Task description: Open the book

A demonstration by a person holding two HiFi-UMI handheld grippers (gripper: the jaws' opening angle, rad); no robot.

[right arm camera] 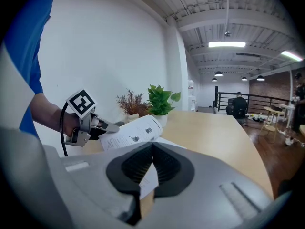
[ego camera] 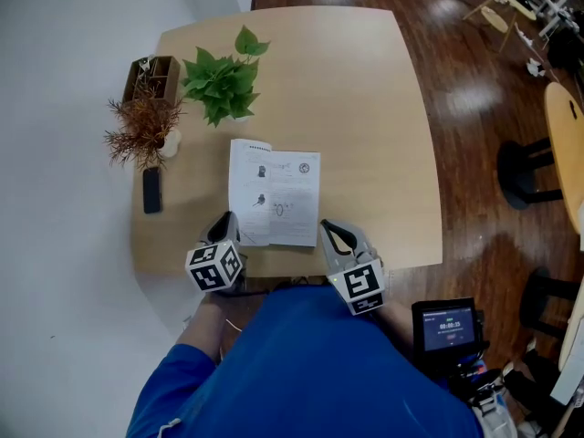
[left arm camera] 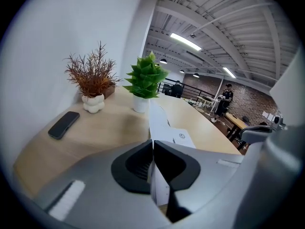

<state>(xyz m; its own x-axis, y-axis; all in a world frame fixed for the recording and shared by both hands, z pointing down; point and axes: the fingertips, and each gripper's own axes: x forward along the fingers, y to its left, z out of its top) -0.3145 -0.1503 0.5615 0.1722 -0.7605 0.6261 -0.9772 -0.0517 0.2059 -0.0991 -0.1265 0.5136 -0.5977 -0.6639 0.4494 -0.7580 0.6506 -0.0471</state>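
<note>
A thin white book (ego camera: 274,192) lies spread open near the front edge of the round wooden table (ego camera: 365,108). My left gripper (ego camera: 228,219) is at its near left corner, shut on the left leaf, which stands raised and shows edge-on as a white sheet (left arm camera: 159,123) running away from the closed jaws of the left gripper (left arm camera: 152,144). My right gripper (ego camera: 330,229) is at the near right corner. In the right gripper view the right gripper (right arm camera: 152,149) is shut on a page corner, with the printed leaf (right arm camera: 131,132) and the left gripper (right arm camera: 102,126) beyond.
A black phone (ego camera: 151,190) lies left of the book. Behind it stand a dried red plant in a white pot (ego camera: 141,130), a wooden box (ego camera: 151,76) and a green potted plant (ego camera: 219,82). A small screen device (ego camera: 447,325) is at my right hip; stools (ego camera: 525,172) stand on the floor to the right.
</note>
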